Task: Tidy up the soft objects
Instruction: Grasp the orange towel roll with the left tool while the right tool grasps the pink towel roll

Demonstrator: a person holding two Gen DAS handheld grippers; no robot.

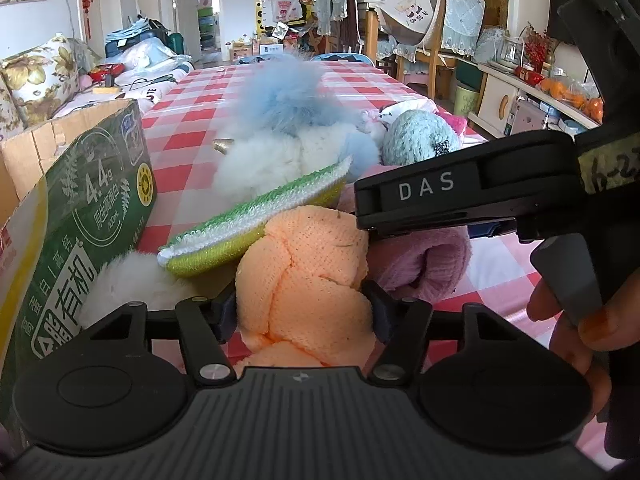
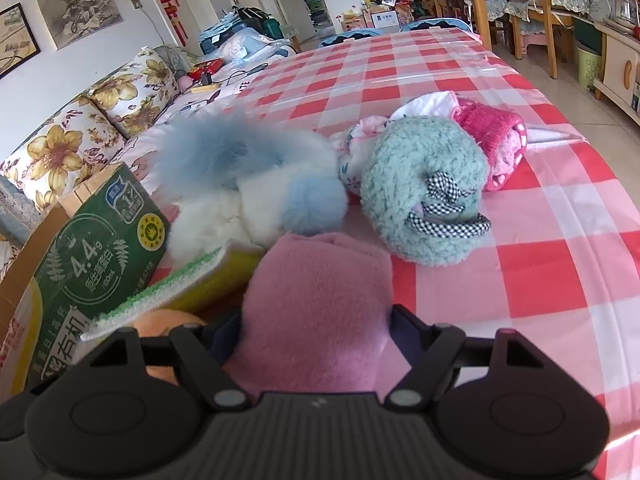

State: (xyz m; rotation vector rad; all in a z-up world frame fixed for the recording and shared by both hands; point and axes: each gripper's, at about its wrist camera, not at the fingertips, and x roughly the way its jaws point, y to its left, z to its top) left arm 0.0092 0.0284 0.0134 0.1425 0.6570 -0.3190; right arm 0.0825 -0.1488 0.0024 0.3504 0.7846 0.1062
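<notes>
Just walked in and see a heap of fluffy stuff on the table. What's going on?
A person is sorting soft things with hand-held tongs. The left tongs grip an orange knit piece; the right tongs grip a pink sock. Both still lie in the heap on the checked table, beside an open carton.

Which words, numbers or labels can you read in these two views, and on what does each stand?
"DAS": on the right gripper, one finger's side.
"4.4g": green carton.
"有机": same carton, low on its face.
"100mL": carton, small.
"I love you": grey bag behind; doubtful.
Handwritten tape on the gripper, other carton print: unreadable.
</notes>
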